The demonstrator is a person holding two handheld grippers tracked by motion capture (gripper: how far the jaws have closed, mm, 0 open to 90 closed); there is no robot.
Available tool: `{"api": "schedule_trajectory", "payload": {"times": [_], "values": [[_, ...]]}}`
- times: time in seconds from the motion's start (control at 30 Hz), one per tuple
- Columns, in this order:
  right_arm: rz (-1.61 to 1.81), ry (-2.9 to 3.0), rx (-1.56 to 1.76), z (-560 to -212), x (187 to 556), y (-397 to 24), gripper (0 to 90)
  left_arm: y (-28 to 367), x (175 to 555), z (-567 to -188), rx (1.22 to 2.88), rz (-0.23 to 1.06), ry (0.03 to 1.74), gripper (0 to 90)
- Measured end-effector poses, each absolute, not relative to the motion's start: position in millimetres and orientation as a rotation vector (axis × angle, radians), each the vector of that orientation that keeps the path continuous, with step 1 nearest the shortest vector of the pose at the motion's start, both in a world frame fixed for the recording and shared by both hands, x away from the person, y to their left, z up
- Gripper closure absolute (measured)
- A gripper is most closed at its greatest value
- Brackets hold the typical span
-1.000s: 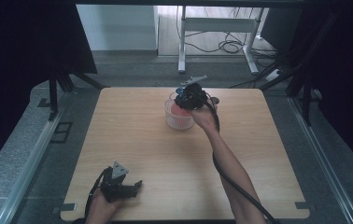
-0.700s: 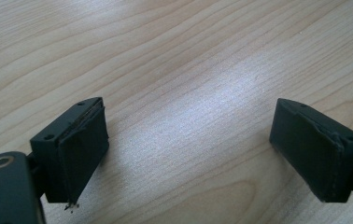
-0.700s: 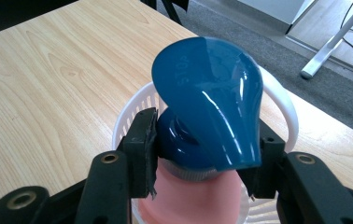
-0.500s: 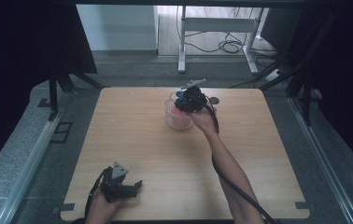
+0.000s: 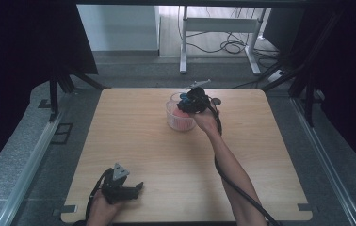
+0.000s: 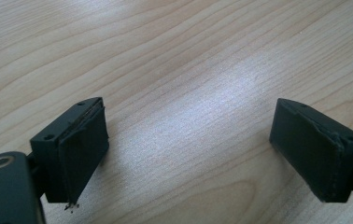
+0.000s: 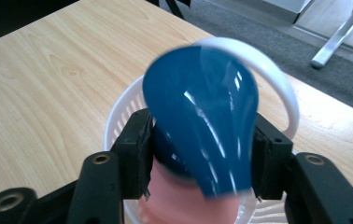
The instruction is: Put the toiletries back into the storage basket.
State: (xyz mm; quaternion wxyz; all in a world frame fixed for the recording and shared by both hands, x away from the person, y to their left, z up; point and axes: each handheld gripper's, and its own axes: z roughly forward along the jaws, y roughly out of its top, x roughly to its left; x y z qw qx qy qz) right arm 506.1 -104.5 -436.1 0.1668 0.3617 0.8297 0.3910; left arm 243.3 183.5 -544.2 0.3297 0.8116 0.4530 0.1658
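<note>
Blue and glossy, a bulb-shaped plastic object [image 7: 202, 121] sits between the black fingers [image 7: 137, 144] of the right gripper [image 7: 201, 151]. The pads flank its wide lower body on both sides and the jaws have just been opening a little; the blue thing is blurred, and the pads look touching it or just beside it, so I cannot tell whether they press. Under it lies something smooth and pink [image 7: 188, 207] inside a small white slotted plastic basket [image 7: 118, 116], whose white hoop handle [image 7: 277, 79] arches up behind the blue bulb.

From above, the right gripper [image 5: 194, 101] hangs over that basket [image 5: 180, 118] near the far edge of the pale wood-grain counter [image 5: 261, 155], with its black cable trailing back along the forearm. A small dark round thing [image 5: 217, 100] lies on the counter just beside the gripper. The high view hides the blue object behind the gripper body; the right gripper view gives its shine and shape.

The left gripper [image 6: 188, 154] has its fingers [image 6: 83, 149] spread wide with bare wood between them, rubbery pads facing each other. In the high view it [image 5: 119, 188] rests at the near left corner, well apart from the basket, its grey three-cornered plate on top.

Beyond the counter are grey floor and a white metal frame [image 5: 218, 28].
</note>
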Motion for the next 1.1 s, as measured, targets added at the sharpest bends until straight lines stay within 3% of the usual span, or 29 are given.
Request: {"api": "schedule_trajectory", "payload": {"times": [0.23,0.93,0.97,1.0,1.1], "values": [[1.114,2.367,1.021,-437,504,-104,42.5,184,243,-544,2.123,0.434,1.185,10.9],[1.128,2.294,0.969,-426,496,-108,10.7,184,243,-544,2.125,0.435,1.184,10.9],[1.134,2.282,0.987,-425,495,-109,2.0,184,243,-544,2.125,0.435,1.184,10.9],[1.135,2.280,0.991,-425,494,-110,0.0,184,243,-544,2.125,0.434,1.184,10.9],[1.134,2.282,0.980,-423,492,-113,0.0,184,243,-544,2.125,0.435,1.184,10.9]]}}
